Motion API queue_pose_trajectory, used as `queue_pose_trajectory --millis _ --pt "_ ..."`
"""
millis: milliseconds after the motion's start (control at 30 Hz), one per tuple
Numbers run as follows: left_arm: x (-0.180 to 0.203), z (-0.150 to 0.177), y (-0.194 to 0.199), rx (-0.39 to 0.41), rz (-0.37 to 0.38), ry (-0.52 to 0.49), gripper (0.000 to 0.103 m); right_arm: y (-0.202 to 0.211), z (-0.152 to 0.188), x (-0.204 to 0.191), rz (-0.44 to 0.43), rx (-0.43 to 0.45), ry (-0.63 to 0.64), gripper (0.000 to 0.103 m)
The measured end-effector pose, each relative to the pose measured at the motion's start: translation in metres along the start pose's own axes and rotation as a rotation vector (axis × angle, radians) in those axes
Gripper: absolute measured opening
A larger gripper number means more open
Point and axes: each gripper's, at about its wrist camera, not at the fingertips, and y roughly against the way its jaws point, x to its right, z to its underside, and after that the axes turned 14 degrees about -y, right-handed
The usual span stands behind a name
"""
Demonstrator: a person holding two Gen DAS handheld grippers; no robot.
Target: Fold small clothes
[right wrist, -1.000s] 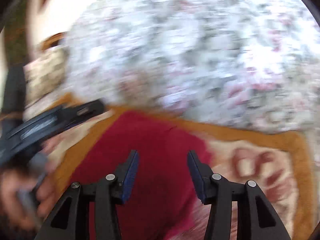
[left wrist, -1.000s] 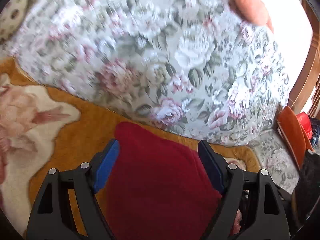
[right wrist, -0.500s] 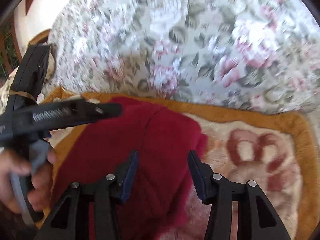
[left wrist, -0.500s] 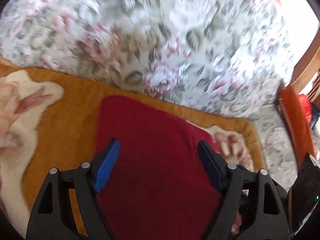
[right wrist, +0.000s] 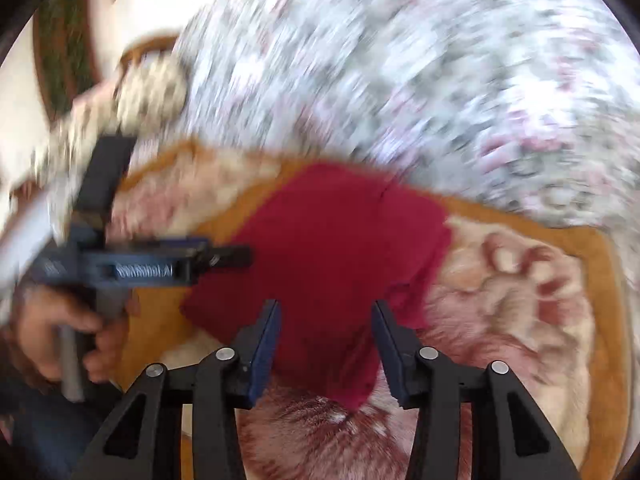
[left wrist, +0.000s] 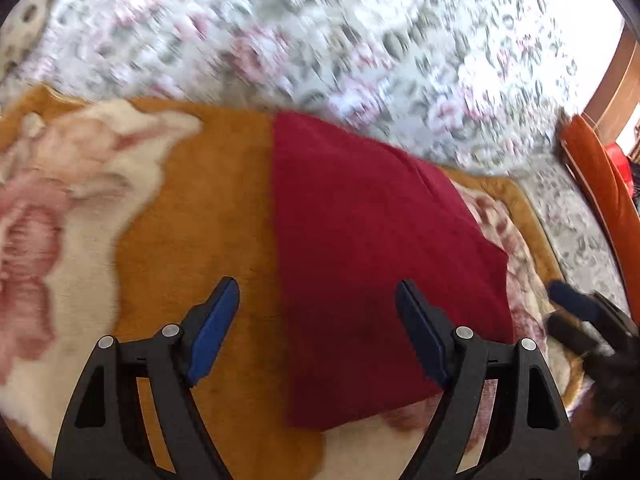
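Observation:
A dark red garment (left wrist: 368,256) lies folded flat on an orange and cream plush blanket (left wrist: 192,216); it also shows in the right wrist view (right wrist: 336,248). My left gripper (left wrist: 318,320) is open and empty, above the garment's near left edge. My right gripper (right wrist: 326,336) is open and empty, above the garment's near corner. The left gripper also shows in the right wrist view (right wrist: 236,256), held by a hand at the left. The right gripper shows blurred at the right edge of the left wrist view (left wrist: 576,308).
A floral bedspread (left wrist: 360,48) rises behind the blanket. An orange chair (left wrist: 600,184) stands at the right with wooden furniture (left wrist: 616,92) behind it. A patterned pillow (right wrist: 152,92) lies at the far left in the right wrist view.
Both grippers have pulled back and swung; the views are blurred by motion. The left gripper has shifted left, so more orange blanket shows under it. The garment lies unmoved.

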Motion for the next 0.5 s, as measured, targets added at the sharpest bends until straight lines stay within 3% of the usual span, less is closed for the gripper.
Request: queue_pose_trajectory --millis 67,167,267,500 --pt "-0.004 0.004 0.009 0.003 -0.036 0.030 0.080 0.021 0.007 0.014 0.055 0.053 -0.124 0.050" --pt "0.001 0.012 0.015 -0.021 -0.079 0.056 0.081 0.032 0.020 0.022 0.165 0.052 -0.196 0.050" --pt "0.016 0.013 0.023 -0.009 -0.090 0.009 0.081 0.030 0.026 0.023 0.241 0.024 -0.196 0.050" --pt "0.035 0.007 0.032 0.001 -0.121 -0.042 0.081 0.021 0.036 0.021 0.296 -0.029 -0.129 0.050"
